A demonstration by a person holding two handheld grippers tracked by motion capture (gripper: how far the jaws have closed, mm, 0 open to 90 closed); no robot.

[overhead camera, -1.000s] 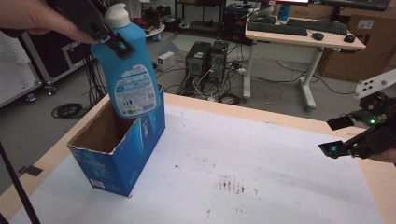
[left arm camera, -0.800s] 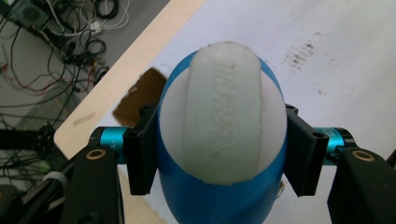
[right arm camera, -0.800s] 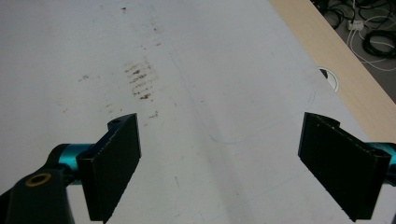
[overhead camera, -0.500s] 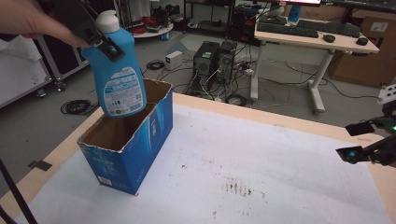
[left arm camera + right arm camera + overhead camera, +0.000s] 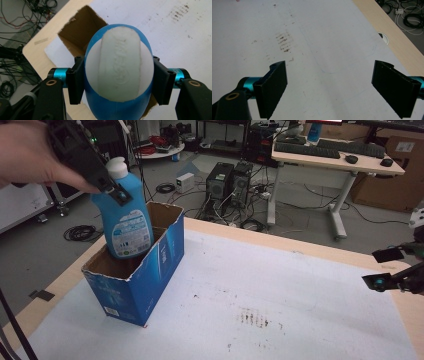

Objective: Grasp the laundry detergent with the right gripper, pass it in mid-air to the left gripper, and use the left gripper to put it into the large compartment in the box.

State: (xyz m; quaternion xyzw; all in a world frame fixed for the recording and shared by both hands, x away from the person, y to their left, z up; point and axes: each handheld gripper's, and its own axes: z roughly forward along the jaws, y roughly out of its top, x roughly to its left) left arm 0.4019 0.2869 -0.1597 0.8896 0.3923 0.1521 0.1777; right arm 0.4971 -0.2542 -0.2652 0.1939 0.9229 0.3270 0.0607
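A blue bottle (image 5: 124, 215) with a white cap (image 5: 119, 70) hangs upright, its base dipping into the open top of a blue cardboard box (image 5: 145, 275) at the table's left. My left gripper (image 5: 107, 182) is shut on the bottle's neck, one jaw on each side of the cap, a hand holding it from the upper left. Straight below the bottle lies the box's brown inside (image 5: 80, 32). My right gripper (image 5: 389, 268) hovers open at the table's right edge, its jaws (image 5: 329, 87) wide apart over the white sheet with nothing between them.
A white sheet (image 5: 280, 310) with a brown stain (image 5: 283, 41) covers the wooden table (image 5: 300, 247). A cable hole (image 5: 384, 37) sits in the bare wood strip. Beyond the table stand computer towers (image 5: 230, 180), a desk (image 5: 340, 165) and loose floor cables.
The left gripper has carried the bottle down and slightly right, so its base now sits lower inside the box's opening. The right gripper has drifted towards the right edge.
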